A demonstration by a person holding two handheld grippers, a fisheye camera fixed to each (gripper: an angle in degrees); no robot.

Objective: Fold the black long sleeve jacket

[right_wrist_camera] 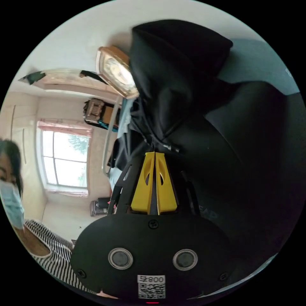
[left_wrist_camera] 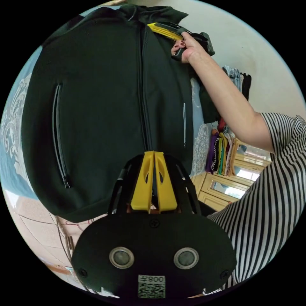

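Observation:
The black long sleeve jacket [left_wrist_camera: 102,105] is spread front-up, its centre zip and two pocket zips showing. In the left gripper view, my left gripper [left_wrist_camera: 154,153] is shut on the hem at the bottom of the zip. My right gripper [left_wrist_camera: 165,31], held by a hand [left_wrist_camera: 188,47], sits at the jacket's collar end. In the right gripper view, my right gripper [right_wrist_camera: 155,153] is shut on the jacket [right_wrist_camera: 223,134] by the hood and its drawstrings, with the hood bunched above the jaws.
A blue patterned bedsheet [left_wrist_camera: 14,127] lies under the jacket. Hanging clothes [left_wrist_camera: 223,153] and a mirrored cabinet [left_wrist_camera: 229,188] stand beyond the person's striped sleeve [left_wrist_camera: 274,178]. A window [right_wrist_camera: 63,159] and a wooden headboard [right_wrist_camera: 118,70] show in the right gripper view.

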